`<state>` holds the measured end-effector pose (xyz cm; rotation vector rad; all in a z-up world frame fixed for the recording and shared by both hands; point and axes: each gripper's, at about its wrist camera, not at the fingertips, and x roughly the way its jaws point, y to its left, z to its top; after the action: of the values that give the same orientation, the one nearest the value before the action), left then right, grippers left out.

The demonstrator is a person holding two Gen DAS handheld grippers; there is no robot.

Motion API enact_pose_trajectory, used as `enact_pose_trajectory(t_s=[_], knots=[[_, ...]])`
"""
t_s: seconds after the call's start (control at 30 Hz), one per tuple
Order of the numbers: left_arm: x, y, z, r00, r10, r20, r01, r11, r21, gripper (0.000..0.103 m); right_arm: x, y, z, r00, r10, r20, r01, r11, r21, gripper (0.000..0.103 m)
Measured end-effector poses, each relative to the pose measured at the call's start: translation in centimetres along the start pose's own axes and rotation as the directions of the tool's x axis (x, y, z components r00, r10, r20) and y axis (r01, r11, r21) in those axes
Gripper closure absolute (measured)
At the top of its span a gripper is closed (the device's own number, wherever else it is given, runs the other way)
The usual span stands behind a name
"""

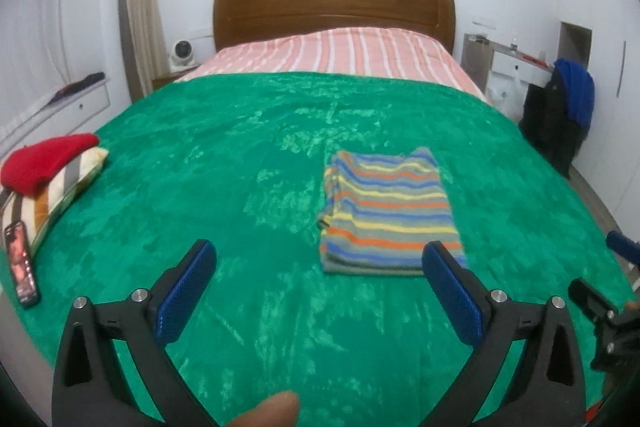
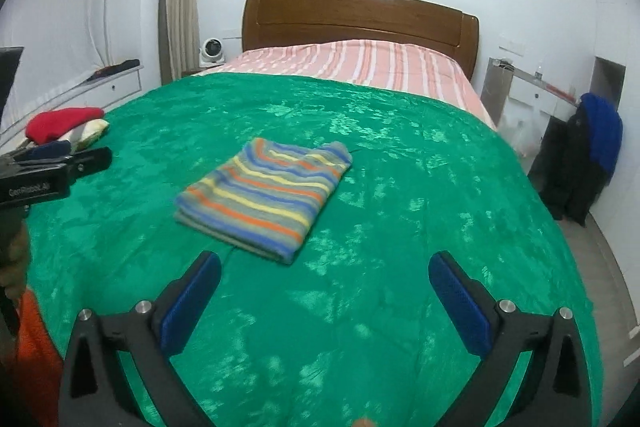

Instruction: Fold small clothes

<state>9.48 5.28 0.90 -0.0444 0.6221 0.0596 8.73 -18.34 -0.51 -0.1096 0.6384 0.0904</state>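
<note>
A small striped garment (image 1: pixel 388 211), in blue, orange, yellow and grey, lies folded into a neat rectangle on the green blanket (image 1: pixel 240 187). It also shows in the right wrist view (image 2: pixel 266 193). My left gripper (image 1: pixel 318 255) is open and empty, held above the blanket just in front of the garment's near edge. My right gripper (image 2: pixel 324 267) is open and empty, above the blanket in front and to the right of the garment. The left gripper shows at the left edge of the right wrist view (image 2: pixel 60 163).
A red garment (image 1: pixel 44 159) lies on a striped pillow (image 1: pixel 60 191) at the bed's left edge, with a phone (image 1: pixel 22 263) beside it. A wooden headboard (image 1: pixel 332 11) and pink striped bedding (image 1: pixel 340 55) are at the far end. A chair with dark and blue clothes (image 1: pixel 568 107) stands to the right.
</note>
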Motion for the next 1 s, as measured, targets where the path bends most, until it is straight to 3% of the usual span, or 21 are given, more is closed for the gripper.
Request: enact_pose_trajectory(t_s=[0.1, 0.23, 0.33, 0.47, 0.63, 0.77, 0.93, 1.0], knots=[[-1.7, -0.3, -0.5, 1.000, 0.008, 0.016, -0.008, 1.000, -0.001, 0.000, -1.6, 0.7, -0.1, 1.000, 0.021, 0.013, -0.021, 1.000, -0.001, 0.000], [-4.7, -1.3, -1.2, 0.996, 0.090, 0.022, -0.091, 0.995, 0.038, 0.000, -4.2, 1.2, 0.2, 0.998, 0.044, 0.053, -0.044, 0.999, 0.003, 0.000], [-6.5, -1.5, -2.1, 0.999, 0.052, 0.014, -0.053, 0.996, 0.067, 0.000, -7.0, 1.2, 0.1, 0.990, 0.042, 0.132, -0.045, 0.999, 0.022, 0.000], [-7.8, -1.5, -3.2, 0.999, 0.044, -0.029, -0.042, 0.997, 0.066, 0.000, -6.7, 1.3, -0.7, 0.994, 0.104, 0.032, -0.106, 0.993, 0.060, 0.000], [-8.9, -1.5, -3.6, 0.999, 0.050, -0.012, -0.049, 0.996, 0.081, 0.000, -7.8, 1.5, -2.1, 0.995, 0.030, 0.093, -0.038, 0.996, 0.079, 0.000], [-9.3, -1.0, -3.1, 0.999, 0.033, -0.013, -0.033, 0.999, 0.025, 0.000, -8.6, 1.9, -2.0, 0.991, -0.055, 0.120, 0.047, 0.997, 0.068, 0.000], [-9.5, -1.1, -3.3, 0.995, 0.093, 0.023, -0.094, 0.995, 0.040, 0.000, -9.1, 2.1, -1.9, 0.991, 0.085, 0.106, -0.092, 0.994, 0.065, 0.000], [-9.7, -1.1, -3.4, 0.997, 0.078, 0.030, -0.079, 0.996, 0.044, 0.000, -9.1, 2.3, -2.0, 0.988, 0.117, 0.102, -0.124, 0.991, 0.060, 0.000]])
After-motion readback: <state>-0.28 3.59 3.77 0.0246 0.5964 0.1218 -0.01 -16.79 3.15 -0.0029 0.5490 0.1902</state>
